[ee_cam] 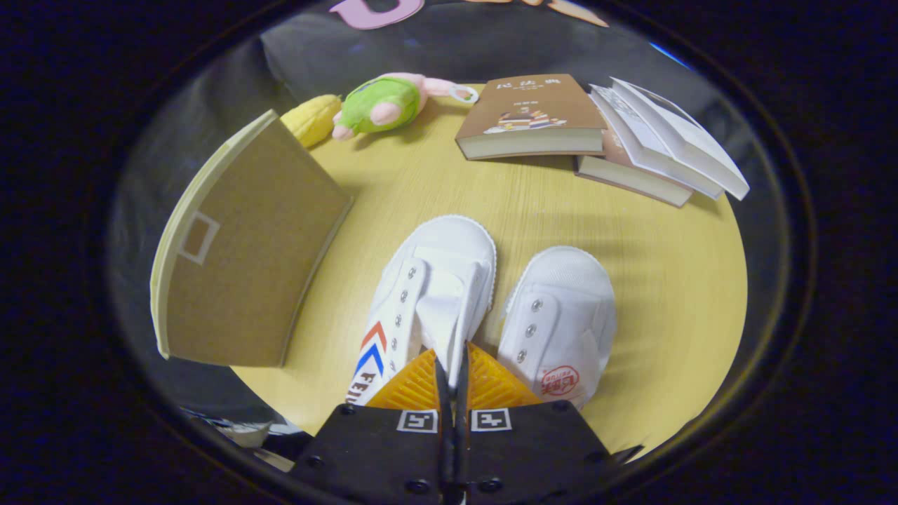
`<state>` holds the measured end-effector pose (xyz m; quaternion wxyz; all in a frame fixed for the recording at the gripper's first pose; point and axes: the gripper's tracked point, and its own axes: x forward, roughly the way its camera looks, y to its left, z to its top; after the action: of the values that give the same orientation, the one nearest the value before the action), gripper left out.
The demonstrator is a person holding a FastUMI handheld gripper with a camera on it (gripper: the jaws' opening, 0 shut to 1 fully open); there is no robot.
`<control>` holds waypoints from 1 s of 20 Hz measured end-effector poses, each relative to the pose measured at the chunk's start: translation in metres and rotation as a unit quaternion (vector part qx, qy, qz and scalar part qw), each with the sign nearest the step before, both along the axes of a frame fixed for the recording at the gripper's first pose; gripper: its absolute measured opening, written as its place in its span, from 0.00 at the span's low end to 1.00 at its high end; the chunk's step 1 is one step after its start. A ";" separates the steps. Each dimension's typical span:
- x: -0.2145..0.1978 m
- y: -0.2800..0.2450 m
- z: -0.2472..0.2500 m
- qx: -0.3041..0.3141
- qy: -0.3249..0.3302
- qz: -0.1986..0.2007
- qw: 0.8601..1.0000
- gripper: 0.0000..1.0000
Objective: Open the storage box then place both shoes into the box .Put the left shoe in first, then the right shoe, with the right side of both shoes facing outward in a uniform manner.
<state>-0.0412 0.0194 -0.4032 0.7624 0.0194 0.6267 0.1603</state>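
The hand-held gripper [452, 365] is pinched almost fully closed on the inner edge of the left shoe [428, 294], a thin strip of white fabric caught between its fingers. That shoe extends from the fingers toward 12 o'clock on the bench [666, 280]. The right shoe [561, 322] lies just beside it, at 2 o'clock from the fingertips. The storage box [245, 245] stands at 10 o'clock, well apart. Books [533, 116] and a plush toy [386, 105] lie beyond.

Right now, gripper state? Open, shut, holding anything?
Gripper: fingers nearly together, pinching the inner edge of the left shoe, beside the right shoe.
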 end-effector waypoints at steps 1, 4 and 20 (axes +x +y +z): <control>-0.001 0.004 0.003 0.015 0.009 -0.019 1.000 0.04; -0.007 0.010 0.010 0.045 0.032 -0.063 0.996 0.04; 0.017 0.067 0.141 0.147 -0.010 -0.153 0.977 0.03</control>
<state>-0.0239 0.0861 -0.2624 0.7731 0.2252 0.5781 0.1321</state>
